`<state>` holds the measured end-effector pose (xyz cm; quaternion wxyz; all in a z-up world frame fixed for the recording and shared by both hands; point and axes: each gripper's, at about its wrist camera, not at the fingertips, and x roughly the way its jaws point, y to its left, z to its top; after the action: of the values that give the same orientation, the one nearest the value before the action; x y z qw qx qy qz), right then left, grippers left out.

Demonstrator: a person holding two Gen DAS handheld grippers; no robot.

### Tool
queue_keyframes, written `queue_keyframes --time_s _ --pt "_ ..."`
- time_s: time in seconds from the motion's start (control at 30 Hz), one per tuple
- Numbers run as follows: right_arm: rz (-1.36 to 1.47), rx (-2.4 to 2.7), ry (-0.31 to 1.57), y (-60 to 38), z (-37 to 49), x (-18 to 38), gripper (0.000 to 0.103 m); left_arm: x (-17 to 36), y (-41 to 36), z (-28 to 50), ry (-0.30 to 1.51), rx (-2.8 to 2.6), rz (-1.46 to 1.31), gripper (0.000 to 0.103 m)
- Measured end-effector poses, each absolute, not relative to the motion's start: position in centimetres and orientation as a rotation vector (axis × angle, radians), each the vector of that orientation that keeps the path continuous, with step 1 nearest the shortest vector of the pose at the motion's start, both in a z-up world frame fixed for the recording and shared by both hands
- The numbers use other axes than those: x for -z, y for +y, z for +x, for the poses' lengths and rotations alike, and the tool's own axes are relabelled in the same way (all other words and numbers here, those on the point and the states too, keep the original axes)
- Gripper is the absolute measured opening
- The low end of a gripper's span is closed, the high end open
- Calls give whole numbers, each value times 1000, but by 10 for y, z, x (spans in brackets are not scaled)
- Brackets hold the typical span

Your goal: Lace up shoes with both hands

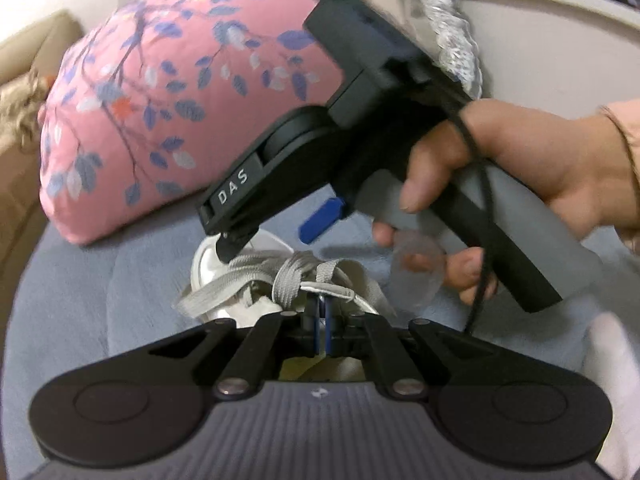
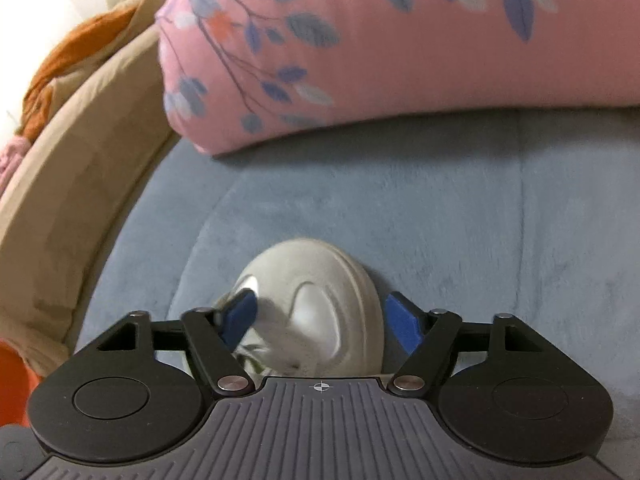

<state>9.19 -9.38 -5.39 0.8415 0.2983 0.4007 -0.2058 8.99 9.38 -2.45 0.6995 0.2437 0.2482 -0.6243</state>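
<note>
Blue-grey cushion [image 2: 440, 208] under a pale shoe [image 2: 316, 304], with a pink leafy pillow [image 2: 360, 60] behind

Left gripper [image 1: 320, 316] has its fingers drawn together, almost touching, right at the grey laces [image 1: 288, 280] bunched over the shoe's tongue; whether a strand is actually pinched between them I cannot tell. Right gripper [image 2: 324, 316] is spread wide, its blue pads [image 2: 240, 316] straddling the shoe's rounded toe with nothing gripped. From the left wrist view the right gripper's black body crosses overhead, held in a hand [image 1: 520, 184], its tip [image 1: 232, 248] down by the laces at the far end of the shoe. A thin black cord [image 1: 480, 200] loops round the hand's finger. Tan bedding [image 2: 80, 184] lies to the left
</note>
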Motion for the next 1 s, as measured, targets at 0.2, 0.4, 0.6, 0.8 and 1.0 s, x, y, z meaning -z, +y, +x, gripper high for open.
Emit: queue_keyframes --time_s 0.2,0.4,0.6,0.8,1.0 --pt "697 400 875 -106 90 65 91 24 91 89 519 1429 639 2" --pt "637 389 902 -100 97 63 93 22 87 105 639 1449 680 3" --pt "572 407 909 -95 102 59 94 23 81 111 691 1492 775 0" --pt "417 413 792 -78 82 22 46 23 93 125 762 1484 584 0" --pt "251 292 815 -45 27 -11 32 15 94 126 724 1512 557 0"
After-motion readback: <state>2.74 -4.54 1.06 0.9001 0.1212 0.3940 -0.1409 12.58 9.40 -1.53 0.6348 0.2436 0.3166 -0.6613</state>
